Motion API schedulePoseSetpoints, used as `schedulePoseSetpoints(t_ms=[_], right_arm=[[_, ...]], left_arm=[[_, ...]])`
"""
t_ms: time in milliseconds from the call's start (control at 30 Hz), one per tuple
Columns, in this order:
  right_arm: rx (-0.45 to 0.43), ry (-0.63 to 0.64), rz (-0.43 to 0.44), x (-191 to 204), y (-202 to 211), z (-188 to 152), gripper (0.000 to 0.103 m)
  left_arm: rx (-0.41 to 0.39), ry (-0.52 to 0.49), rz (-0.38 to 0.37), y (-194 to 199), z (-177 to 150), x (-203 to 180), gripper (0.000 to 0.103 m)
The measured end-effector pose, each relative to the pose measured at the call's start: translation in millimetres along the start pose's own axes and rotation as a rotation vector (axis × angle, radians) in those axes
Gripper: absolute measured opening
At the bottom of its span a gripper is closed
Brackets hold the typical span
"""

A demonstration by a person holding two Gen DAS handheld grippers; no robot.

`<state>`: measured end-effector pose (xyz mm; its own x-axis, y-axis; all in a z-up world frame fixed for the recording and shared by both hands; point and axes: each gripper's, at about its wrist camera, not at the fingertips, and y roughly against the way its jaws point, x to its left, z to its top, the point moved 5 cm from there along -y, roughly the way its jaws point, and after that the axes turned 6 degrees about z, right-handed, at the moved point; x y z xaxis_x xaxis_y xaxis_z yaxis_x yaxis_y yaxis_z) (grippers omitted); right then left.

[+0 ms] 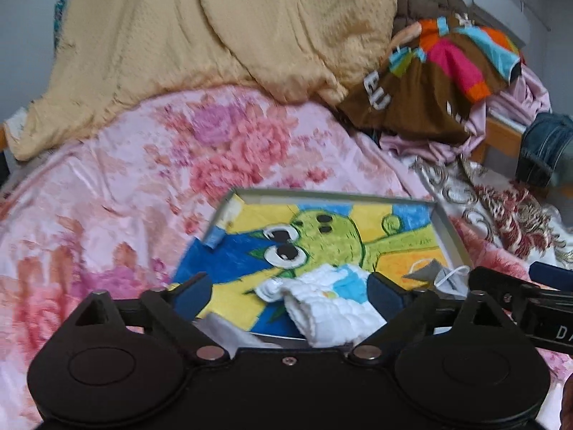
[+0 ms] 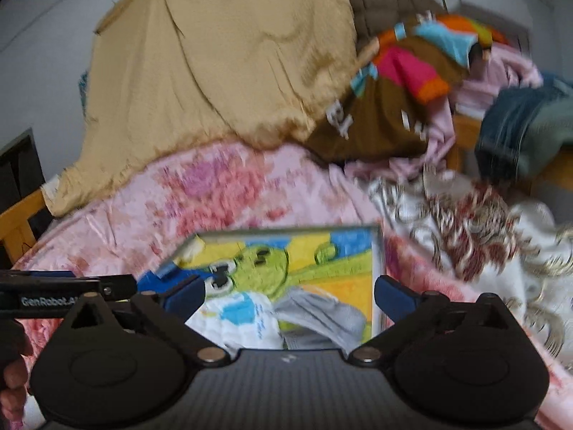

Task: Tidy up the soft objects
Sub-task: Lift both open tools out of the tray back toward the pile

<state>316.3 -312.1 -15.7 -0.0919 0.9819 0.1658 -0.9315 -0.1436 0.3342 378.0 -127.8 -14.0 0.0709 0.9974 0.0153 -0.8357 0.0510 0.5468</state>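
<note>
A shallow grey tray (image 1: pixel 449 222) with a cartoon picture on its floor lies on the pink floral bedspread (image 1: pixel 125 186). A white and blue folded cloth (image 1: pixel 322 304) lies at the tray's near edge, a grey face mask (image 1: pixel 435 274) to its right. My left gripper (image 1: pixel 290 292) is open above the white cloth, one finger on each side, not touching. In the right wrist view the tray (image 2: pixel 379 251) holds the white cloth (image 2: pixel 243 319) and a grey cloth (image 2: pixel 322 317). My right gripper (image 2: pixel 290 295) is open and empty above them.
A tan quilt (image 1: pixel 200 36) is heaped at the back. A brown multicoloured garment (image 1: pixel 429 82), pink clothes (image 1: pixel 515 100) and folded jeans (image 1: pixel 548 147) lie at the back right. A white and red patterned cloth (image 1: pixel 501 211) lies right of the tray.
</note>
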Motion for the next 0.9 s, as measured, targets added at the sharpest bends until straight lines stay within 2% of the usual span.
schedulePoseSetpoints(t_ms=[200,333,467,733,900], right_arm=[[-0.140,0.020,-0.054,23,46,11,0.103],[-0.216,0.026,-0.078,34,78,5,0.103],[-0.235,0.071,-0.070,47,101,-7,0.103],[-0.285,0.146,-0.082,80,145,-39,0.103],[-0.249,0.249,-0.115,103,165,-70,0.103]], left_arm=[[-0.081,0.017,0.002,48,4,20,0.101],[-0.117,0.001,-0.007,78,1,27,0.102],[-0.160,-0.032,-0.008,107,-5,29,0.102],[-0.177,-0.060,-0.027,145,-35,43,0.102],[-0.187,-0.104,-0.049,160,-61,54,0.102]])
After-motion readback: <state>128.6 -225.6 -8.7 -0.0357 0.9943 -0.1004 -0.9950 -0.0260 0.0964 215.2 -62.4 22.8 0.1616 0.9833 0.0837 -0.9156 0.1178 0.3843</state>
